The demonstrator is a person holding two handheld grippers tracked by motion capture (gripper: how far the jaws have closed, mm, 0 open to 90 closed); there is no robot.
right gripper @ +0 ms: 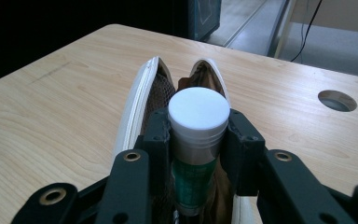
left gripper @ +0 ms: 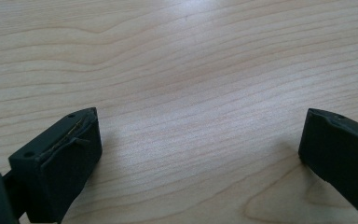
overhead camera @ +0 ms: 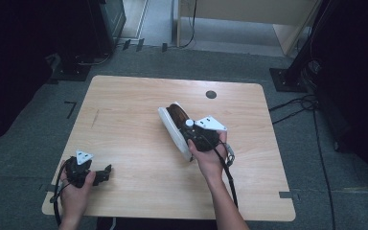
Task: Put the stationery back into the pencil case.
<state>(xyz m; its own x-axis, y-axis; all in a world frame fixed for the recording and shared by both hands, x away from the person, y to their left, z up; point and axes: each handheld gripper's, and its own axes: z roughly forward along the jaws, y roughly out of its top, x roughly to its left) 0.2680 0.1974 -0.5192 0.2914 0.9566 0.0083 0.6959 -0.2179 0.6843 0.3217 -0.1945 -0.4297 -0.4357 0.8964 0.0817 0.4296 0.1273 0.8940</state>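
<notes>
Right gripper (right gripper: pixel 199 140): black jaws pinch a small cylindrical bottle (right gripper: pixel 198 135) from both sides, pads flat against its neck just under the cap. Bottle has a smooth, matte white round cap with ridged threads below it and a green label on a translucent body; it stands along the jaws, cap end toward the camera in the right gripper view. Its lower part sits in the mouth of an open pouch (right gripper: pixel 142 100), a long, boat-shaped case with pale cream padded walls, a zip edge and a dark brown mesh lining. In the high view the pouch (overhead camera: pixel 172 127) lies on the table near its middle, slanted, with the right gripper (overhead camera: pixel 199 136) over its near end, grey three-cornered plate on top, cable trailing back along the forearm. The right hand (overhead camera: pixel 208 160) wraps the gripper body from behind, wrist bent, forearm coming in from the bottom edge. Table (overhead camera: pixel 134 143): light wood-grain top, rounded corners, a round cable hole (overhead camera: pixel 211 94) near the far edge. Left gripper (left gripper: pixel 200 140): jaws spread wide, blocky black pads with nothing between them, bare grain beneath. In the high view the left gripper (overhead camera: pixel 103 173) rests low at the table's near left corner, held in the left hand (overhead camera: pixel 74 189), well apart from the pouch.
</notes>
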